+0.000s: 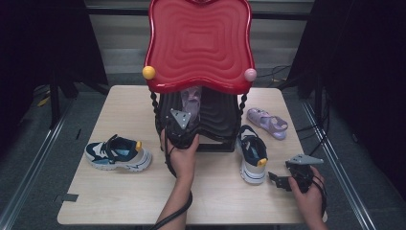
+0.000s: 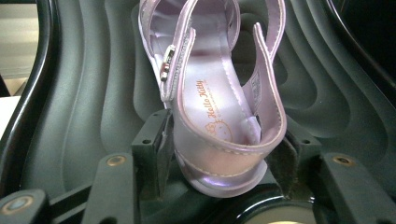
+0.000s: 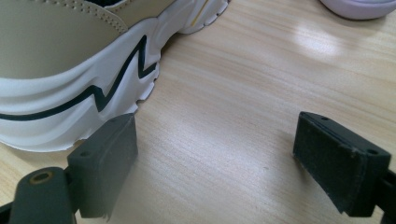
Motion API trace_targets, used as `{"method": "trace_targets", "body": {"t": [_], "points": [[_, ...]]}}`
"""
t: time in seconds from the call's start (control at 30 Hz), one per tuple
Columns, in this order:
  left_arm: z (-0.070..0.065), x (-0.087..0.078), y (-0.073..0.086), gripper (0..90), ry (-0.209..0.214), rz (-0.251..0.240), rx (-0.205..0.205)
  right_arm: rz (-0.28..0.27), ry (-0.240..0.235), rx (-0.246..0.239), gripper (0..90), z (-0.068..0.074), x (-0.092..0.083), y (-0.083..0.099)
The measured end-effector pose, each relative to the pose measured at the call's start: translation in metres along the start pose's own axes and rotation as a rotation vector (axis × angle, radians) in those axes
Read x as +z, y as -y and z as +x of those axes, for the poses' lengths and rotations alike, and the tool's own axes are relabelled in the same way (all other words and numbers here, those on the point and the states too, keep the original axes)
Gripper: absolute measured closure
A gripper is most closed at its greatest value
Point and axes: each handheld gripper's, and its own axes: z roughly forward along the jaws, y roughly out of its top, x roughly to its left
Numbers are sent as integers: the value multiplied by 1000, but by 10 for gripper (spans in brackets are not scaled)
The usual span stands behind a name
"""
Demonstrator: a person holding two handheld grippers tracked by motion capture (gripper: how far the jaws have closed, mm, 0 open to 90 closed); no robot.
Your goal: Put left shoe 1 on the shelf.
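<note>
Left gripper (image 2: 217,154) clamping lilac sandal (image 2: 219,116), toe cut off.

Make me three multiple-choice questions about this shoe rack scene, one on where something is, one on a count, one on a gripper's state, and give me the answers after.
1. Where is the purple sandal that the left gripper grips?
A. On the rack's dark lower shelf
B. On the red top shelf
C. On the floor

2. How many sneakers stand on the table?
A. One
B. Two
C. Four

3. How do the right gripper's jaws stand?
A. Closed on a sneaker
B. Closed on a sandal
C. Open, nothing between them

Answers:
1. A: the left gripper view shows the sandal's heel between the jaws, over the dark ribbed shelf.
2. B: the high view shows the left sneaker and the right sneaker.
3. C: the right gripper view shows bare tabletop between the jaws.
</note>
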Motion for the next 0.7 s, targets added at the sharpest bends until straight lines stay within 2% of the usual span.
{"method": "trace_targets", "body": {"t": [0.23,0.37,0.43,0.57,0.63,0.7], "points": [[1,-1,-1,380,16,22,24,1,0,1,133,0,0,0],[4,-4,0,323,58,46,30,0,0,1,133,0,0,0],[4,-6,2,290,75,68,52,0,0,1,133,0,0,0],[6,-13,5,264,82,85,66,0,0,1,133,0,0,0],[8,-17,6,256,105,93,66,1,0,1,133,0,0,0],[9,-21,7,245,116,102,86,0,0,1,133,0,0,0]]}}
